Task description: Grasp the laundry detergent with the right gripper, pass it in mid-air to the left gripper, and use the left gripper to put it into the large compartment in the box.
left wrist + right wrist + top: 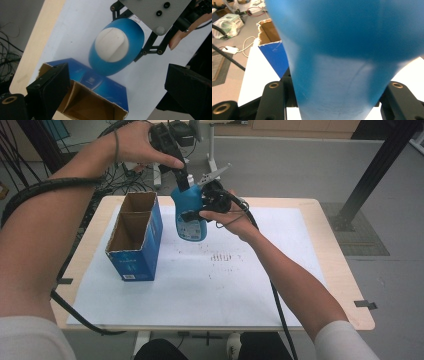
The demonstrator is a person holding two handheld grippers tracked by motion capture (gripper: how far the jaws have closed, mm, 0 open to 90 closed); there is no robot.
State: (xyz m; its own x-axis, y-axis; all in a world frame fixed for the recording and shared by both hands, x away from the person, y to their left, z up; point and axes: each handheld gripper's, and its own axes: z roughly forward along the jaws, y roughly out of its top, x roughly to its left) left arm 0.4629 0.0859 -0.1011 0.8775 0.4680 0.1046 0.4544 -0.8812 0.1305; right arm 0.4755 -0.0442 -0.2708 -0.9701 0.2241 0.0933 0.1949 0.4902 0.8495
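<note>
Blue plastic bottle [190, 215] with a white cap [112, 44], held upright in the air above the white-covered wooden table [260, 285], clamped at its body between the right gripper [212, 202] jaws. Left gripper [182, 172] just above the cap, jaws apart. Open blue cardboard box [136, 237] standing just beside the bottle.

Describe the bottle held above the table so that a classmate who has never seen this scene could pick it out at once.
Start at the white sheet on the table. Near its far left stands an open blue carton. Just right of it, held in the air, is the blue bottle, clamped in the right gripper; its white cap sets it apart.
</note>
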